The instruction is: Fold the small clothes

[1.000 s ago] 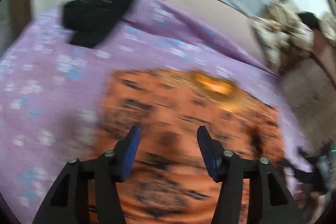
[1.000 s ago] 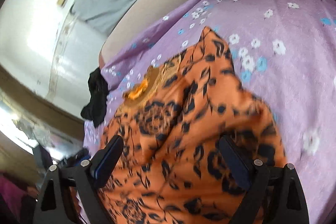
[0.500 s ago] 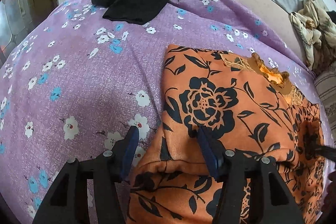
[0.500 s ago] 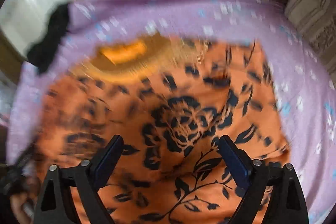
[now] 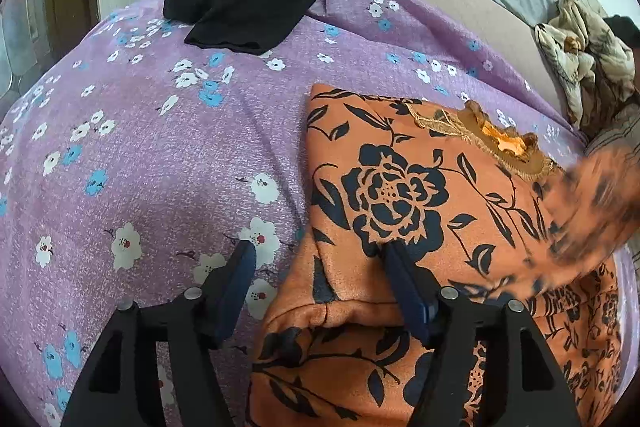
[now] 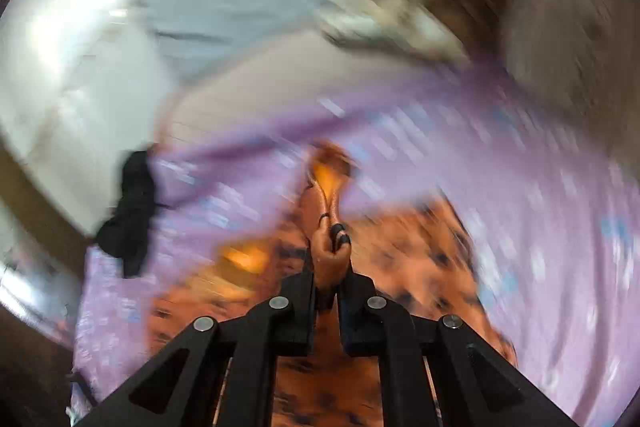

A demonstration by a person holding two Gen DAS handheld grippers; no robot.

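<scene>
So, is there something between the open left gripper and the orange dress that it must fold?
Nothing visible. The left gripper is open over the near left edge of the orange dress. The black cloth lies far off on the purple sheet.

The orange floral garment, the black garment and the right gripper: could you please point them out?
orange floral garment [image 5: 400,187], left wrist view, big flower print.
black garment [image 5: 248,7], left wrist view, its middle.
right gripper [image 6: 329,259], right wrist view, between fingertips.
</scene>
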